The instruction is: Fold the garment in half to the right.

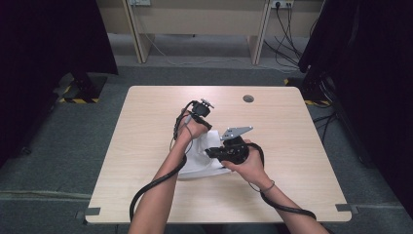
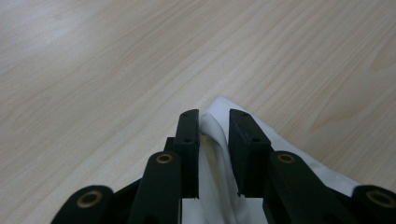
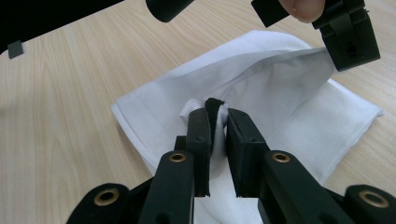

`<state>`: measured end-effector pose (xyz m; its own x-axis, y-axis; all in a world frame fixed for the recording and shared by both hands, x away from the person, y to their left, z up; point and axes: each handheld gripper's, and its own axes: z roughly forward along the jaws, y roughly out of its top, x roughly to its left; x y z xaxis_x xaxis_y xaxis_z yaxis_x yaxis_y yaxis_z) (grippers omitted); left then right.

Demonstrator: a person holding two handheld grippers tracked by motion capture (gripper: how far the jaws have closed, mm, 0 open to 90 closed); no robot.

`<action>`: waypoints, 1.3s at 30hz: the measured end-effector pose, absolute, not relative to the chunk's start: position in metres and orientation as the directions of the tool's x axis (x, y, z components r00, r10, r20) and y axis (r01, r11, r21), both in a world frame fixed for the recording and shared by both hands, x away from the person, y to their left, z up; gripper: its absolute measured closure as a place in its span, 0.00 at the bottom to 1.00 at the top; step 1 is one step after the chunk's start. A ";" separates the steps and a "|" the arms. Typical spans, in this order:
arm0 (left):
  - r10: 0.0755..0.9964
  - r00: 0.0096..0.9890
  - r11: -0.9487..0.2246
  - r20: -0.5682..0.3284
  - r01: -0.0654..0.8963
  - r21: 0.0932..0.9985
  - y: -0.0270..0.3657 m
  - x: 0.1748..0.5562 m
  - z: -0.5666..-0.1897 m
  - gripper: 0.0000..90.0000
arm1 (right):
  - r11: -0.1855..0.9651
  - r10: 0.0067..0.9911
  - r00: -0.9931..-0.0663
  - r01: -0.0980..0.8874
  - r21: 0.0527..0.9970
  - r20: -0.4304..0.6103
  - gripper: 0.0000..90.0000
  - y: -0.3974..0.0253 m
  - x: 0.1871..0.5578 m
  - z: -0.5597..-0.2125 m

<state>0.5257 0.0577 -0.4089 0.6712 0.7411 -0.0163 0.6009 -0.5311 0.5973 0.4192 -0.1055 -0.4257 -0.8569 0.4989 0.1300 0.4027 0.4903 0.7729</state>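
I hold a gripper in each hand over a light wooden table [image 1: 146, 146]. A white cloth [image 1: 202, 163] lies on the table, close to my side, near the middle.

My left gripper [image 2: 214, 128] pinches a corner of the white cloth [image 2: 219, 154]. The cloth runs up between its two black jaws, and the jaws squeeze it from both sides. In the high view, my left gripper [image 1: 198, 116] sits at the far edge of the cloth.

My right gripper [image 3: 215, 123] also grabs the white cloth [image 3: 261, 88]. A little bunch of cloth sticks up between its jaws, and the jaws are tight on it. Something small and dark pokes out there too, but I cannot tell what it is. In the high view, my right gripper [image 1: 214, 152] rests on top of the cloth, just beside my left one.

From my right gripper view, my left gripper [image 3: 348, 44] lifts one cloth corner up, so that layer makes a little tent.
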 end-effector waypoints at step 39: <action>0.768 0.641 -0.492 0.025 0.563 0.664 0.069 0.520 -0.393 0.49 | 0.487 0.573 -0.807 0.476 0.732 0.142 0.73 -0.153 0.422 -0.442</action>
